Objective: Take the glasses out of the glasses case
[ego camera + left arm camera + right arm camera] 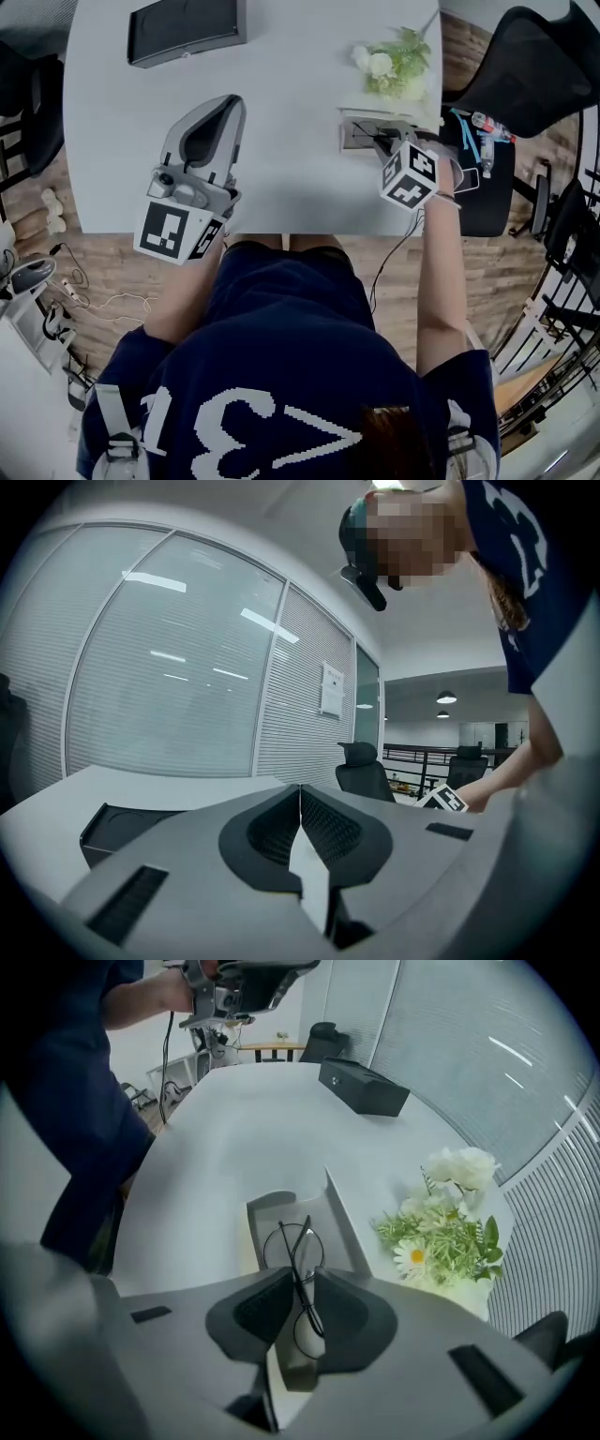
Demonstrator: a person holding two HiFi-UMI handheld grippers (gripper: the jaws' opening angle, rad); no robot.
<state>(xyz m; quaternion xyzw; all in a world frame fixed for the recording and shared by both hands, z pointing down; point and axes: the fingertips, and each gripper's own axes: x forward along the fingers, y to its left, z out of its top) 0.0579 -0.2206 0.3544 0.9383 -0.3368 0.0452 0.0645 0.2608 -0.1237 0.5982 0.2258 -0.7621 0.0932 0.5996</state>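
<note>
left gripper (300, 797): jaws together, nothing between them. Held up off the table, above the left part of its near edge, tips pointing away from the body.
left arm (180, 302): bent, forearm running forward.
right gripper (298, 1279): jaws pinched on the thin frame of the glasses (292, 1241). Low, by the table's right edge.
right arm (441, 277): reaching forward past the near right corner.
</note>
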